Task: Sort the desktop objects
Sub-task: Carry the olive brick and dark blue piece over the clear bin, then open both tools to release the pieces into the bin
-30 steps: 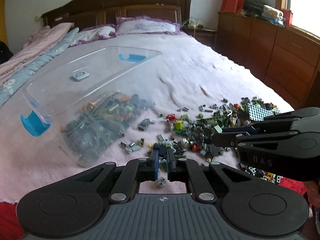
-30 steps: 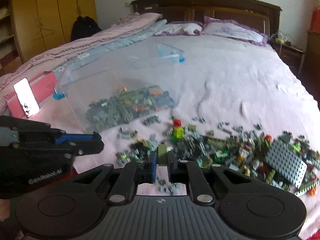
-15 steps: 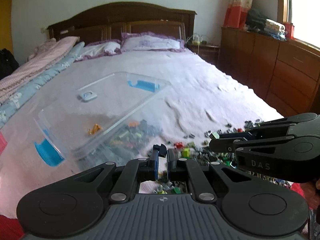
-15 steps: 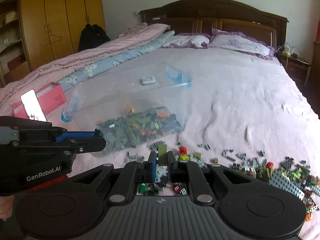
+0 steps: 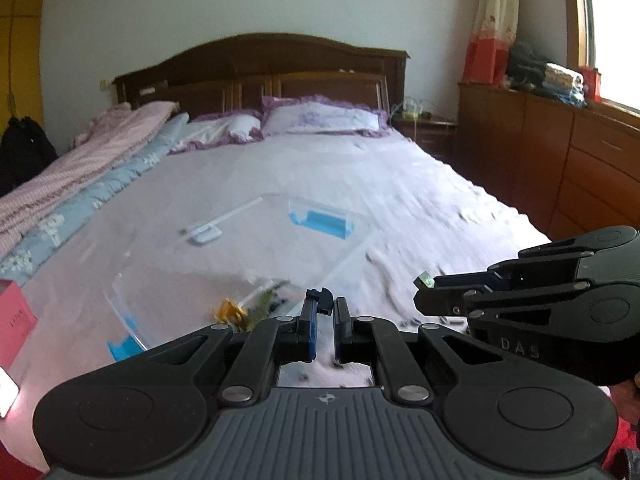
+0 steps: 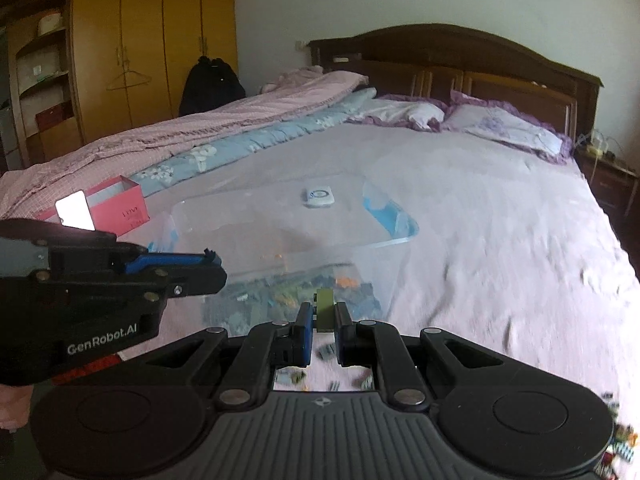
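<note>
Right wrist: clear bin point(image 6: 384, 280) holds mixed toy bricks point(image 6: 312, 292).

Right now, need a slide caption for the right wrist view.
Right gripper holding an olive brick above the clear bin on the bed.

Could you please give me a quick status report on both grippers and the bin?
Left gripper shut on small dark piece. Right gripper shut on olive brick. Clear bin ahead, partly filled. Nothing in the way.

I saw a bedroom: a dark wooden headboard point(image 5: 260, 64) against a white wall point(image 5: 132, 20), yellow wardrobes point(image 6: 140, 52) left, a daylit window point(image 5: 616, 32) right.
</note>
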